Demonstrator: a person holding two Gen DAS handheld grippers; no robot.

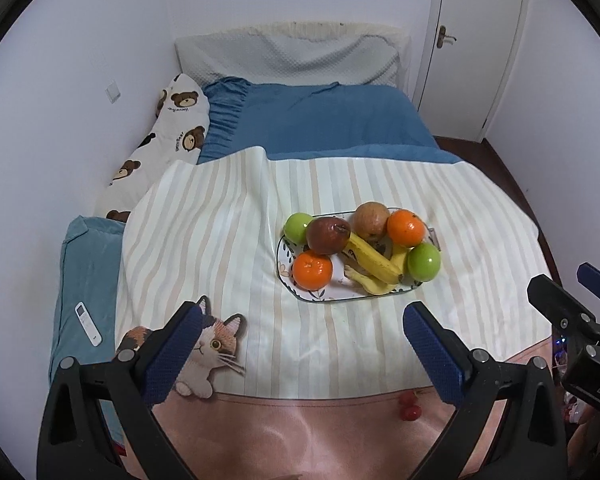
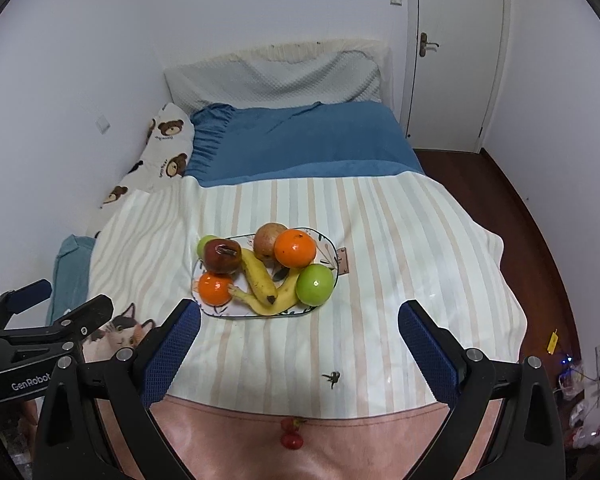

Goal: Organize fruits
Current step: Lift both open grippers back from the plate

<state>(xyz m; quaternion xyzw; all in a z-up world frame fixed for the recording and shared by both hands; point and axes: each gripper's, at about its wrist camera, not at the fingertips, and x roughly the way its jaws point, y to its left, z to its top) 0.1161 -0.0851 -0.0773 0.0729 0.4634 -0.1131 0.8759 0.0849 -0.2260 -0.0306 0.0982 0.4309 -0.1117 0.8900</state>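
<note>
On the bed's striped blanket (image 1: 220, 240), an oval plate (image 1: 288, 276) holds two bananas (image 1: 370, 258), oranges, green apples and reddish fruit. It lies ahead of both the left gripper (image 1: 300, 344) and right gripper (image 2: 299, 340), whose jaws gape wide, empty.

Striped cloth (image 2: 400, 248) lies bare around the fruit-crowded plate (image 2: 220, 312); approach from the near side unobstructed

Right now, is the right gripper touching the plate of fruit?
Apart. The right wrist view shows the right gripper open, with bare striped sheet between its fingers and the plate's near rim.
</note>
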